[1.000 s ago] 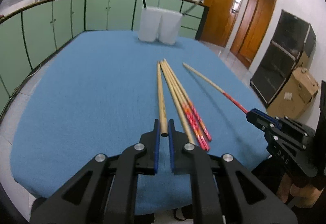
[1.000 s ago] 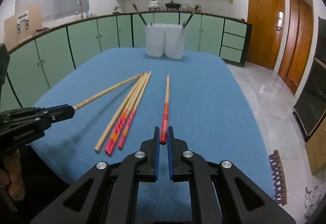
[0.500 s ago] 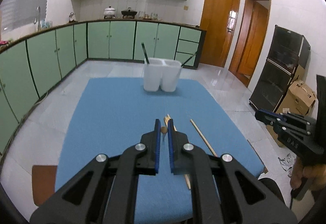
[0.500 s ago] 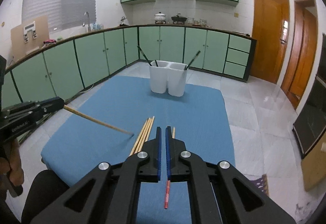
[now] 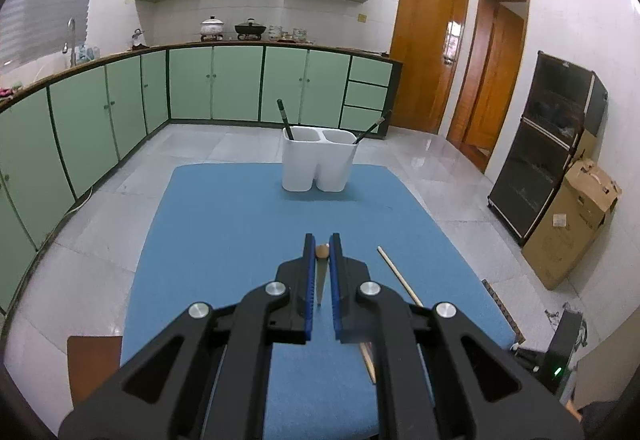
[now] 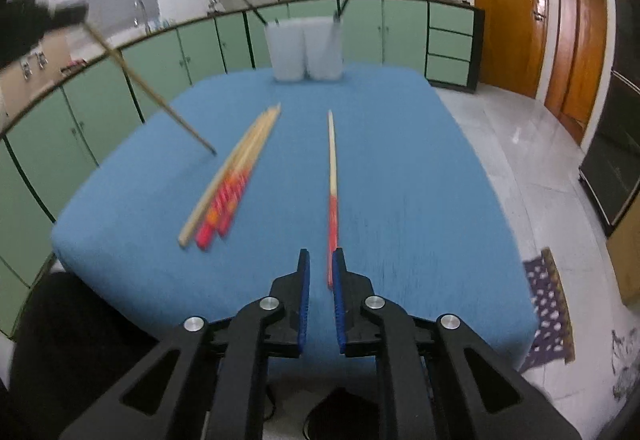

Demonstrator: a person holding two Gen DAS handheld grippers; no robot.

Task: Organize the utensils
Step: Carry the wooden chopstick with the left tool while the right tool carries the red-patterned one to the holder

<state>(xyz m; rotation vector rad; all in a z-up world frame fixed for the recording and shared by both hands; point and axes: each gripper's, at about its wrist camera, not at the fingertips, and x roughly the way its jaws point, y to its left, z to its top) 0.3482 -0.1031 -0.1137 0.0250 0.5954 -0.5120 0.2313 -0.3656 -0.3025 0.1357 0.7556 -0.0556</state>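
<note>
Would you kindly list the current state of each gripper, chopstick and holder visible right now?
Left gripper: shut on a plain chopstick, lifted off the table.
Right gripper: jaws opening, red-handled chopstick lying on the blue cloth between them.
Chopstick bundle: lying flat on the cloth.
White holder: upright, one dark utensil in each compartment.

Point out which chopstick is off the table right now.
The plain wooden chopstick pinched in the left claw: it hangs tilted in the air above the blue cloth. The bundle and the lone red-ended one lie flat on it.
</note>
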